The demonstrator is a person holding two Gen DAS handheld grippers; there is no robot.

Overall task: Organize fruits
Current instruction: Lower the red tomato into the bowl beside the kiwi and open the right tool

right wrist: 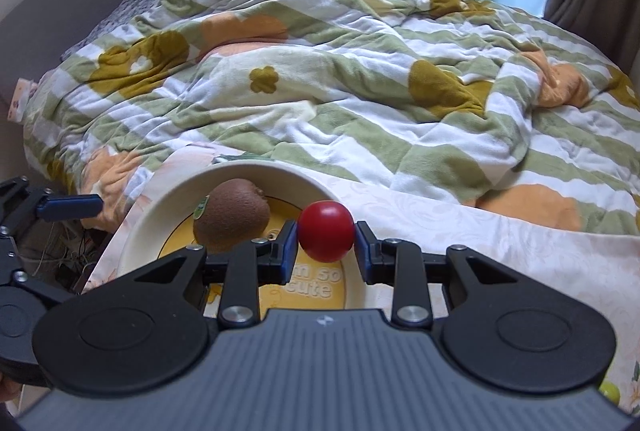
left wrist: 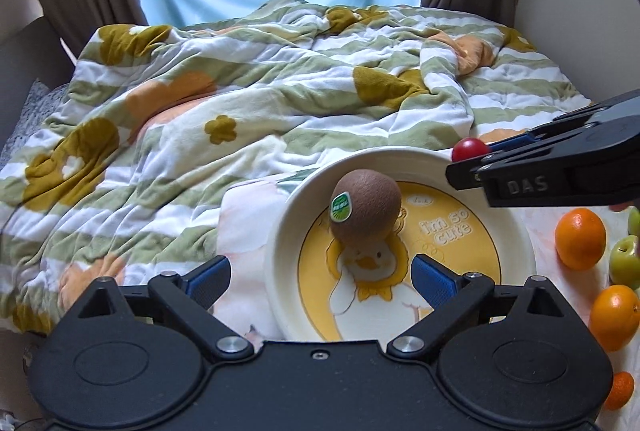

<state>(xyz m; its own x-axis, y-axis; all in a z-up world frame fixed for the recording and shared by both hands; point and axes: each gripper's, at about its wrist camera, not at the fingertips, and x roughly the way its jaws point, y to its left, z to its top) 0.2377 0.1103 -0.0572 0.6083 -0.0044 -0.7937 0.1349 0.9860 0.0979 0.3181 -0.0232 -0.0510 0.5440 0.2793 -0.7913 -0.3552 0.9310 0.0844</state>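
Left claw (left wrist: 320, 277) spread wide, nothing between its blue pads, poised over the near edge of the round cream plate with yellow duck print (left wrist: 280, 231). Brown fuzzy kiwi with a green sticker (left wrist: 365, 207) resting inside that plate, toward its far-left part. Right claw (right wrist: 326, 231) clamped on a small glossy red round fruit (right wrist: 326, 231), held above the plate's right side, just beside the kiwi. Two oranges (left wrist: 580, 238) and a green apple (left wrist: 624, 261) lying on the pale sheet right of the plate. Green-striped flowered blanket (left wrist: 248, 87) rumpled across the bed beyond.
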